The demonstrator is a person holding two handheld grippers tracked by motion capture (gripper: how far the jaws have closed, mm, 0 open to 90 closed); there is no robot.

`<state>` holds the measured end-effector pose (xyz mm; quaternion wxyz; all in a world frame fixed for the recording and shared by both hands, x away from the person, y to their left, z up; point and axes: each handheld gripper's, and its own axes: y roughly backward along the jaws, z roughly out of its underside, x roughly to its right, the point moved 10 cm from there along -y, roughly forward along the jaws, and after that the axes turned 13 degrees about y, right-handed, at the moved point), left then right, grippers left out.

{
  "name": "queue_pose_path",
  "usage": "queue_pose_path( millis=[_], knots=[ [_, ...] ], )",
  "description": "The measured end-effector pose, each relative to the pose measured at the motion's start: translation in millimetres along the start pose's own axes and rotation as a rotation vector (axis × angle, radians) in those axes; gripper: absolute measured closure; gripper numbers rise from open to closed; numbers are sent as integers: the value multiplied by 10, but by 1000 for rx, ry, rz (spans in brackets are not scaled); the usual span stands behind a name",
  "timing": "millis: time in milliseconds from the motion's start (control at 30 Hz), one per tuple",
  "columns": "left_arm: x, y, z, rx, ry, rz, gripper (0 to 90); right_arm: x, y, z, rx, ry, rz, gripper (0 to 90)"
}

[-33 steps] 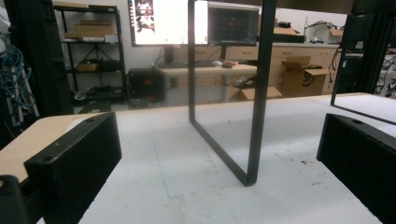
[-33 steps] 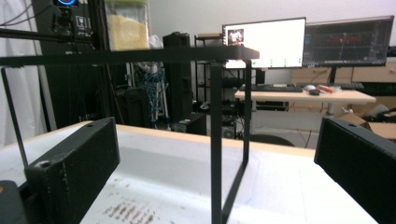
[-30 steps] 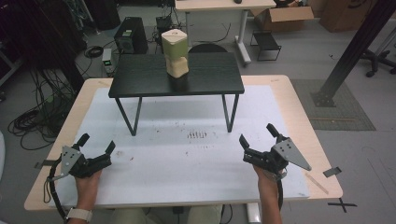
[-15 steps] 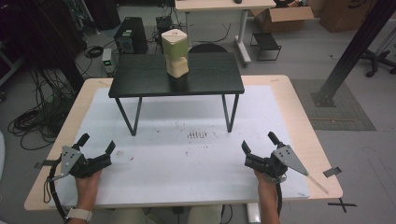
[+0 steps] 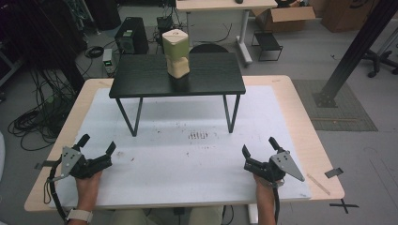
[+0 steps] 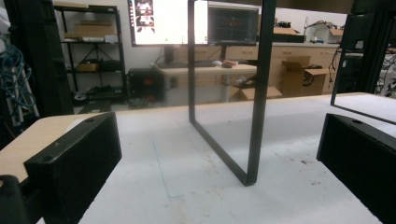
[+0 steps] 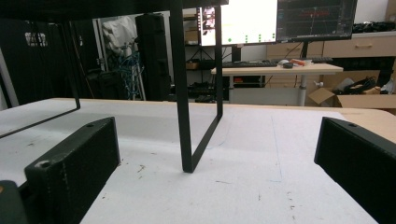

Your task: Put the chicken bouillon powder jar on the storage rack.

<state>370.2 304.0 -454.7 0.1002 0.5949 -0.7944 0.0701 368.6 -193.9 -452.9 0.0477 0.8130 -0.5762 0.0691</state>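
Observation:
A cream-coloured carton (image 5: 176, 53) stands upright on a small black side table (image 5: 141, 77) at the far middle of the white mat (image 5: 187, 154). My left gripper (image 5: 97, 150) rests low on the mat near the front left, open, with nothing between its jaws. My right gripper (image 5: 259, 151) rests near the front right, also open and empty. In the left gripper view a black table leg frame (image 6: 254, 116) rises ahead between the two black fingers (image 6: 74, 163). In the right gripper view another leg frame (image 7: 184, 116) stands ahead between the fingers (image 7: 70, 168).
The wooden table top (image 5: 309, 140) carries the mat. A cardboard box (image 5: 281, 16), a desk (image 5: 220, 5), a black stand (image 5: 268, 43) and cables (image 5: 37, 122) lie on the floor beyond. A black pillar (image 5: 356, 47) rises at the right.
My right gripper has drifted slightly toward the front edge and lowered onto the mat. My left gripper and the carton have stayed in place.

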Motion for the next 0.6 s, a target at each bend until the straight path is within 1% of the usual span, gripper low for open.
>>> queue_pose_path(
  millis=[100, 167, 200, 333, 400, 600],
  knots=[
    [-2, 1, 0, 0, 1, -1, 2, -12, 13, -6, 11, 24, 16, 0],
    [-1, 1, 1, 0, 0, -1, 2, -47, 11, -8, 9, 62, 20, 0],
    [-1, 1, 0, 0, 0, -1, 2, -54, 10, -8, 6, 73, 22, 0],
    [-3, 4, -1, 3, 3, 0, 2, -42, 14, -9, 10, 61, 23, 0],
    [-5, 6, -4, 4, 6, 0, 2, -51, 11, -7, 8, 70, 23, 0],
    [-5, 5, -3, 4, 5, 0, 2, -50, 13, -8, 9, 70, 24, 0]
  ],
)
